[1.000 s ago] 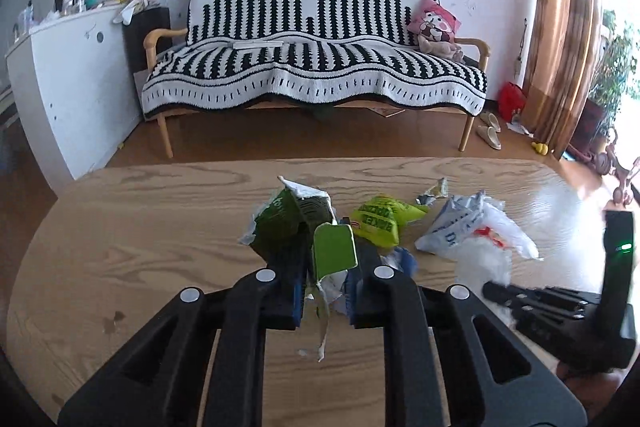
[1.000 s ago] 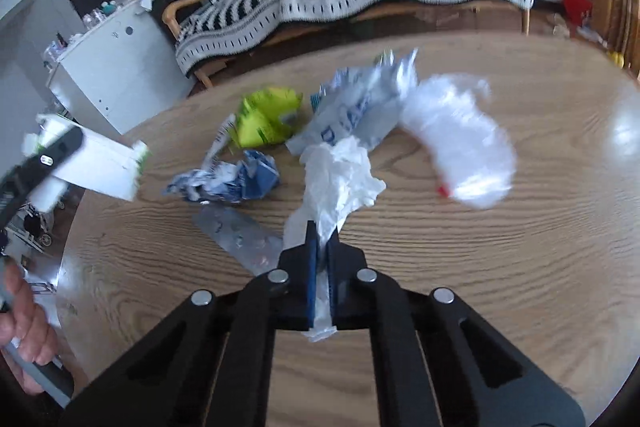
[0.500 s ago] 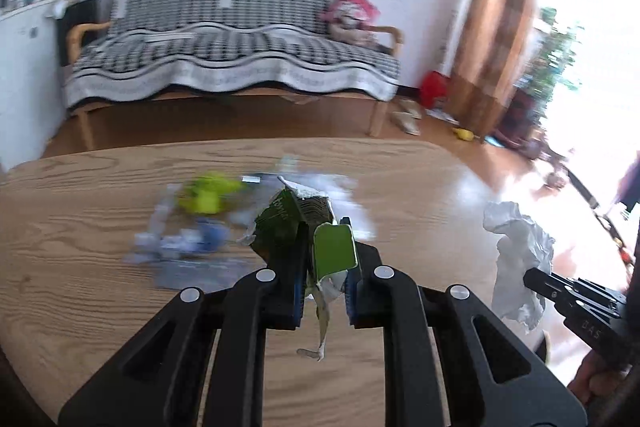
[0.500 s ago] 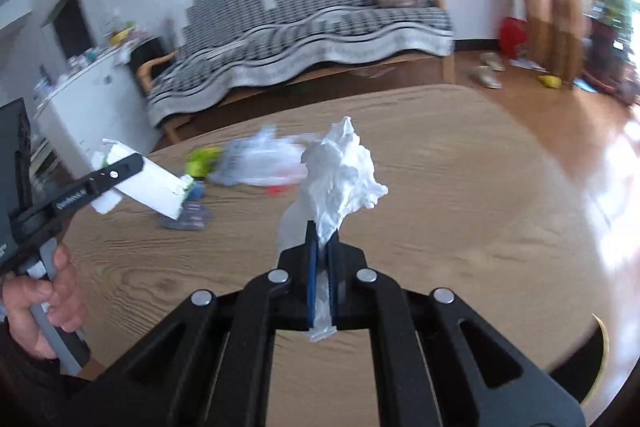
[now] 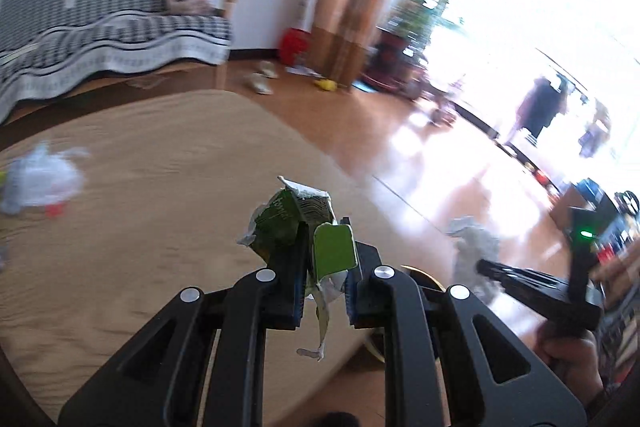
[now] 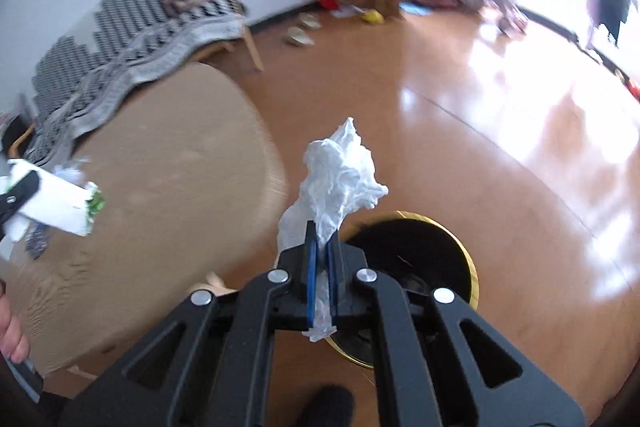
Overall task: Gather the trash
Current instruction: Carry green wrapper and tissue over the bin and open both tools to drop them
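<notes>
Both views have been swung away from the litter on the table toward the floor at its right end since a second ago. In the right wrist view, a round bin [image 6: 420, 267] with a gold rim and dark inside is now seen at lower centre, directly beneath the right gripper [image 6: 322, 267]; half a second ago only a sliver of that rim showed at the frame's lower right. The carry is judged nearly finished, with release the step remaining.

The right gripper is pinched tight on a crumpled white tissue [image 6: 340, 183], soft and creased, peaked above the blue pads. The left gripper [image 5: 322, 287] is clamped on a torn green carton [image 5: 296, 227], stiff printed card with a ragged white edge (a thin strip hangs below the jaws), held over the wooden table [image 5: 140, 187] near its edge at the frame's centre.

A blurred white plastic bag [image 5: 36, 179] is left at the table's far left.
</notes>
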`<state>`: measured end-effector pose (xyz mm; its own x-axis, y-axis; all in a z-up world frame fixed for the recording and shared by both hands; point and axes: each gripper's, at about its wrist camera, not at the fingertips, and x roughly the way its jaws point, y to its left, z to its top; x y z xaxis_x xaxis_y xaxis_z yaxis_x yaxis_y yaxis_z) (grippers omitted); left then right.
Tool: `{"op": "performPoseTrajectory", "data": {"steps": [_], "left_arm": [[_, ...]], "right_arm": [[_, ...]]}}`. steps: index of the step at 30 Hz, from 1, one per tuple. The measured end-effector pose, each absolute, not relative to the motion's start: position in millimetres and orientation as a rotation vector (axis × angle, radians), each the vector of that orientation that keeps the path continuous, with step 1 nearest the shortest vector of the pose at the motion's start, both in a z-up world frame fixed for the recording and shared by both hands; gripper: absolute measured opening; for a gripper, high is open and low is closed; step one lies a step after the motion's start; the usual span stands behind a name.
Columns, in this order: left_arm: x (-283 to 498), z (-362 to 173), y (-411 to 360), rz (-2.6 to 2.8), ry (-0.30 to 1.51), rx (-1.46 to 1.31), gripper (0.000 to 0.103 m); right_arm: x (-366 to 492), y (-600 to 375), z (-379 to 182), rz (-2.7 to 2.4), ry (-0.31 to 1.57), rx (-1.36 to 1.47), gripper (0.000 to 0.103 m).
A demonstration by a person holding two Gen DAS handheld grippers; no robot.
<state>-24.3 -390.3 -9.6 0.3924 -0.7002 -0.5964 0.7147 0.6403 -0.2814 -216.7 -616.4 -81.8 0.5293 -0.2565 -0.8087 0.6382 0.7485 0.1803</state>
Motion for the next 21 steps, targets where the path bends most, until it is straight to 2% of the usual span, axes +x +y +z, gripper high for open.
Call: {"op": "performPoseTrajectory", "data": {"steps": [8,21], "left_arm": [[-68.3,-39.1,-463.3,-1.03,0.781,0.096,0.015],[-77.9,-57.8,-493.7,-1.085,0.814,0.098,0.015]], "right_arm": [[-247.5,-670.8,-148.3,-0.624,1.043,0.636,0.005],[-235.6,-675.6,-162.5,-0.623,1.073,0.671,0.005]]}}
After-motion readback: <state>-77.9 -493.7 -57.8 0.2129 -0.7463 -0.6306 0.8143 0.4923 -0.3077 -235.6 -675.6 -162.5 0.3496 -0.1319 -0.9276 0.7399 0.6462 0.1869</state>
